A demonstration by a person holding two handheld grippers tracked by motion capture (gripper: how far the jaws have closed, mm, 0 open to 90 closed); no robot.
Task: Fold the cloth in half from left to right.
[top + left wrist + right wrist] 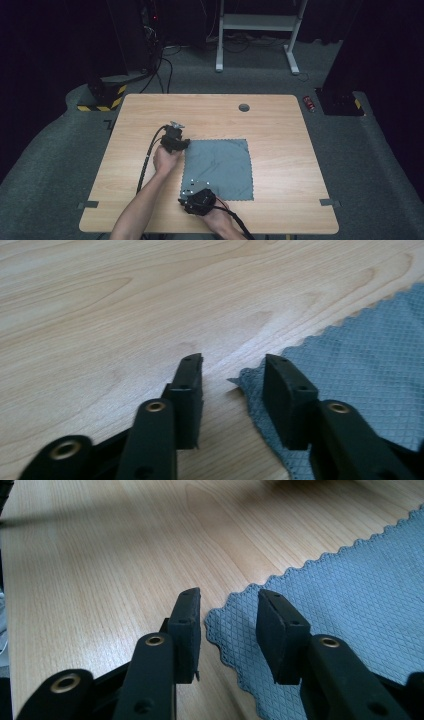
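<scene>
Both grippers stood with jaws apart at the left corners of the cloth (218, 169), which lay flat a little right of the table's (280, 130) middle, toward the near edge: the left gripper (232, 371) straddled the far-left corner and the right gripper (228, 606) the near-left corner, neither pinching the fabric yet. Judged from that, the work was at its start, with the corners lined up between the jaws but the grasp, and whatever fold or lift came after it, left to do. No brand, label or writing could be read on anything.
</scene>
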